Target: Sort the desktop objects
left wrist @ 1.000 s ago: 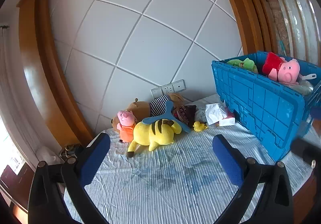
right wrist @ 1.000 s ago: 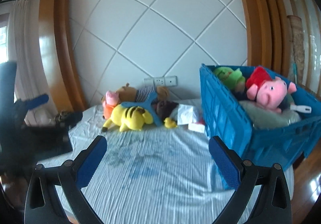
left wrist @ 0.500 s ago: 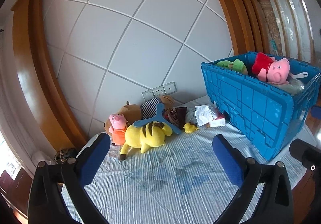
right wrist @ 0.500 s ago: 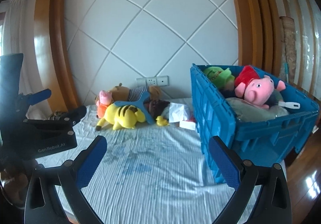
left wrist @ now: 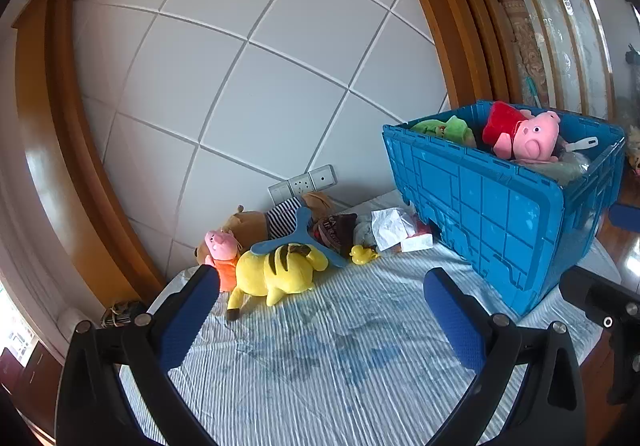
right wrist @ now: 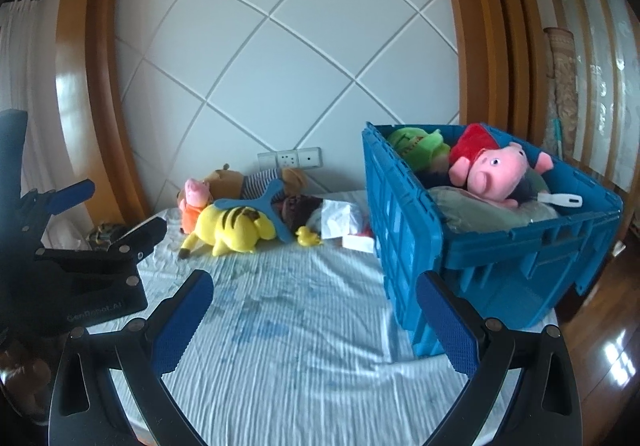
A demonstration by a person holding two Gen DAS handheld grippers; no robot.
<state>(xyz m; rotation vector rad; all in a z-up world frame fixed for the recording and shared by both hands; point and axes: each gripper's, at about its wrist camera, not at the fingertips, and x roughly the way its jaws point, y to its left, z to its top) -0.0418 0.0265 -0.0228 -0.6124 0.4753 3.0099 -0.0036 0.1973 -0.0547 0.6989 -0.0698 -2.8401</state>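
Toys are lying mixed left of the blue crate (right wrist: 412, 246): small pig plush (right wrist: 194, 198), yellow plush (right wrist: 232, 228), duckling (right wrist: 307, 236). Crate is already holding a large pig plush (right wrist: 492, 170). Left gripper (left wrist: 320, 310) and right gripper (right wrist: 314, 312) are hovering, fingers spread, empty. Sorting looks mid-way; any further pick calls for reaching left of the crate.

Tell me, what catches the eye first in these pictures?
The big blue crate on the right of the striped cloth, piled with a pink pig plush and a green plush. Then the yellow striped plush lying near the wall, with a tiny yellow duck beside it. Both pairs of blue-padded tongs, left and right, are open and empty.
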